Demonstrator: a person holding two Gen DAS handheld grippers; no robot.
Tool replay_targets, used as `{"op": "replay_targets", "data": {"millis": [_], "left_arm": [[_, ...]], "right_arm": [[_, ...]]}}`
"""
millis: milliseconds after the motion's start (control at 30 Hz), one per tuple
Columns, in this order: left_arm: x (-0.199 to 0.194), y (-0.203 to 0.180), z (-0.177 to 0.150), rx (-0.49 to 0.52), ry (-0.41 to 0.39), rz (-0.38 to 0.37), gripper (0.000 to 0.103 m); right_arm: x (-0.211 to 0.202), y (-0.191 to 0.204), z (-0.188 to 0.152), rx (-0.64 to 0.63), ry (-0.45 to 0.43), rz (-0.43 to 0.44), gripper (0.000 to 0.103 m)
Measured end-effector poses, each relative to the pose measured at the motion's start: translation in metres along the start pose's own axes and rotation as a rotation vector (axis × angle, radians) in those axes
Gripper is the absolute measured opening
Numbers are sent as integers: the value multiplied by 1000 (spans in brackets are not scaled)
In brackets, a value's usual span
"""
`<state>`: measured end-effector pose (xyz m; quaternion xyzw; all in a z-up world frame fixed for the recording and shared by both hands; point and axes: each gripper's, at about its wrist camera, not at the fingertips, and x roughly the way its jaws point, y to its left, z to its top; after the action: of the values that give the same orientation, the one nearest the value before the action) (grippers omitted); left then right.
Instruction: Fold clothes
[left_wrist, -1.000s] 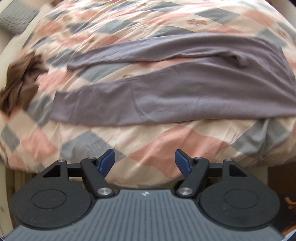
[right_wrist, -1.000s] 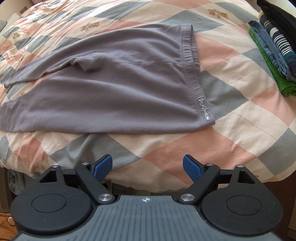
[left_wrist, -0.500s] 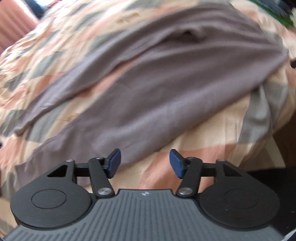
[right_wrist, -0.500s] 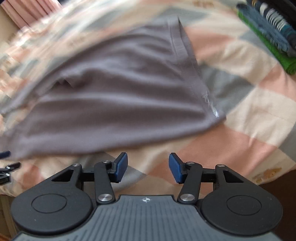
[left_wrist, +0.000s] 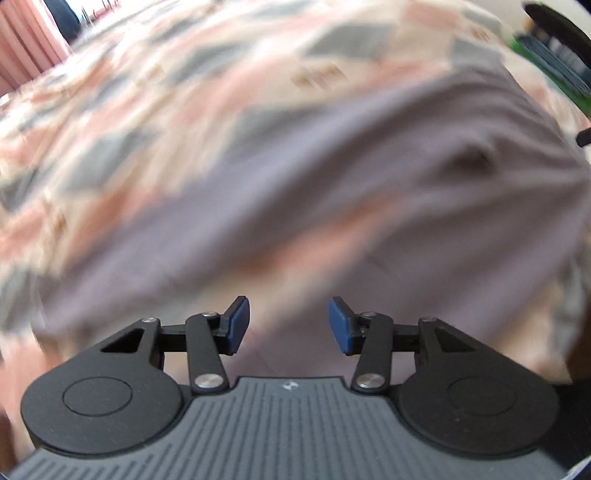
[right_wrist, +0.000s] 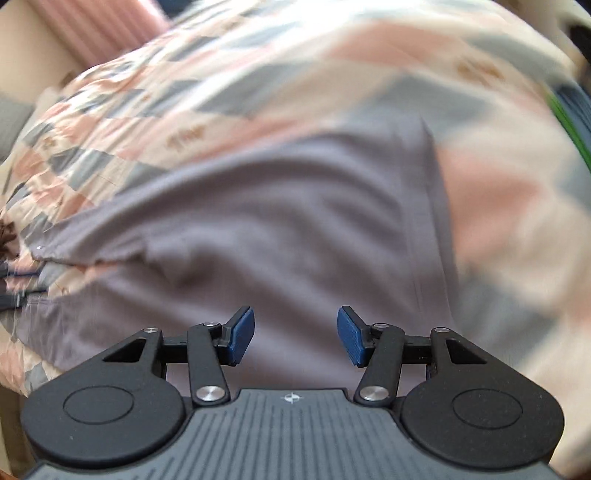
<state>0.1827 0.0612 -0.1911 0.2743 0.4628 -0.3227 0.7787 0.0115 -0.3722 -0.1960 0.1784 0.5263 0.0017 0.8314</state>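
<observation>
A: What takes up most of both views?

B: A bedspread (left_wrist: 155, 110) in a patchwork of pink, grey and cream, covering the bed from edge to edge. Both pictures are smeared with blur, so the pattern reads only as patches of colour.

A: And the garment to be folded?

B: A pair of grey-mauve trousers (right_wrist: 295, 229) lies flat on the bedspread. In the right wrist view the waistband (right_wrist: 432, 206) runs down the right side of the cloth, and the two legs run off to the left. In the left wrist view the same trousers (left_wrist: 424, 177) spread across the middle and right, with a strip of pink bedspread showing between the two legs.

A: Anything else on the bed?

B: At the right edge of the right wrist view there is a stack of folded clothes (right_wrist: 576, 118), green and dark blue, well apart from the waistband. A pink curtain (right_wrist: 110, 26) hangs at the top left, behind the bed.

A: The tongs?

B: The left gripper (left_wrist: 289, 325) has its blue pads apart with nothing between them, over the trouser cloth near the bed's near edge. The right gripper (right_wrist: 295, 336) is likewise spread wide and empty, over the seat of the trousers. Whether either pad touches the cloth, I cannot tell.
</observation>
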Motion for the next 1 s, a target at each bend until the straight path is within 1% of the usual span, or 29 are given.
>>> {"op": "replay_targets", "data": {"millis": [100,167,267,300,367,467,533,600,633,700,733,767,800,833,867,900,933,1000], "left_arm": [[28,36,37,65,-43,-25,43],[52,54,57,127,-27,-52,44],[87,69,76,235,10,-77,46],[97,75,80,257,22,-93,47],[112,89,85,267,43,-148,50],[130,106,88,267,76,-249,58],[140,112,88,272,98,-307,61],[152,115,86,281,128,-332,61],[158,117,85,285,151,-349,61],[169,117,81,286,191,-384,60],[172,116,79,291,200,-394,56],[174,115,78,302,197,-402,47],[174,113,78,309,193,-399,43],[174,111,77,315,188,-393,33],[172,109,77,319,177,-382,22],[168,105,76,330,161,-356,17],[163,101,75,348,140,-313,6],[146,93,71,369,81,-216,5]], "right_arm": [[19,5,50,-123,-13,21,53],[33,10,79,-197,-11,53,53],[55,19,117,-274,-1,111,53],[64,22,128,-297,9,125,54],[84,32,146,-355,43,143,53],[113,43,167,-441,98,156,53],[131,47,175,-466,115,167,53],[150,46,182,-461,164,193,59],[159,44,184,-458,194,190,64],[176,40,187,-452,252,180,65],[182,37,187,-447,278,179,65],[187,35,185,-444,302,180,65],[190,33,183,-443,318,189,60],[190,32,181,-444,326,200,38],[190,31,179,-443,333,209,5],[187,32,177,-453,323,205,2],[182,33,174,-472,298,193,1],[163,37,169,-495,216,167,1]]}}
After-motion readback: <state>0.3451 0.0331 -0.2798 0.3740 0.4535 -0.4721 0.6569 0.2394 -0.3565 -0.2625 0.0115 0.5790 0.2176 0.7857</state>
